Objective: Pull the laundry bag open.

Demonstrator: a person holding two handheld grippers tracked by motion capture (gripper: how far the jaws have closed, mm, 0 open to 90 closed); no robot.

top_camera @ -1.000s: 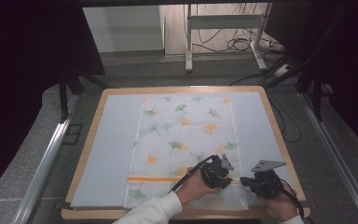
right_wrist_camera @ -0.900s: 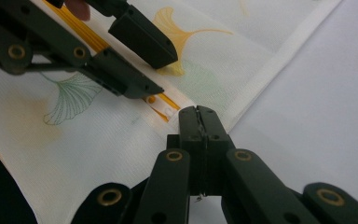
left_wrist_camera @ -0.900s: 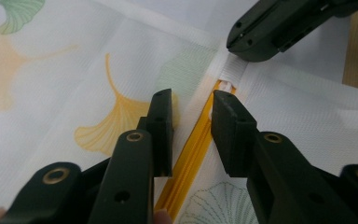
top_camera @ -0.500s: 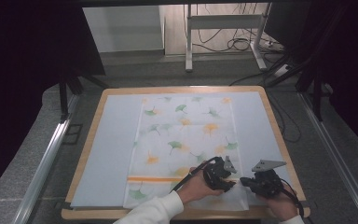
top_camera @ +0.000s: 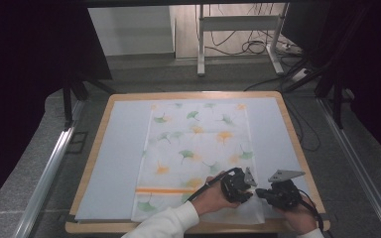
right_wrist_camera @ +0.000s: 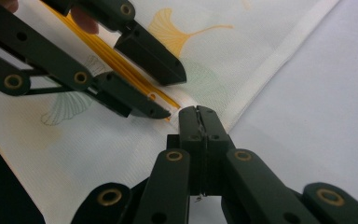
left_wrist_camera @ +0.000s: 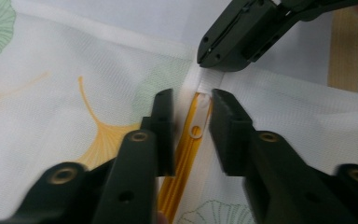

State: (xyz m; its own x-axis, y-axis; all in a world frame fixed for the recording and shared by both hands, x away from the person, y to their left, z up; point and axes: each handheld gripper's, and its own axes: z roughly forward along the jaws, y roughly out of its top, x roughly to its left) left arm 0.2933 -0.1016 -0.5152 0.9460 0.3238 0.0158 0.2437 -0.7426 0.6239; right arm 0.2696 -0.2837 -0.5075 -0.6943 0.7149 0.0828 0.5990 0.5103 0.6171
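Dark curtains and trailing floor cables are framing a wood-rimmed table [top_camera: 101,148] topped with a pale blue mat, where I am working both tools at the near right corner. My right gripper [right_wrist_camera: 198,116] is clamping its jaws tight on the white hem of the ginkgo-print cloth bag [top_camera: 198,148], pinning the edge just beside the end of the zipper. My left gripper [left_wrist_camera: 191,114] is standing narrowly parted around the orange zipper pull [left_wrist_camera: 196,130]; its jaws have just been closing in, the pull is sitting between them, yet the pads are not pressing on it. From above, the two tools are meeting tip to tip over that corner, my hands [top_camera: 213,198] coming in from the near edge, one white sleeve showing. Beyond them the bag is lying flat and smooth along the middle of the mat, the orange zipper band [top_camera: 163,190] crossing its near end. Judging by this, the hem is anchored and the pull lined up; gripping it and sliding it along the band is all remaining. No brand, label or legible writing is showing on the bag or tools
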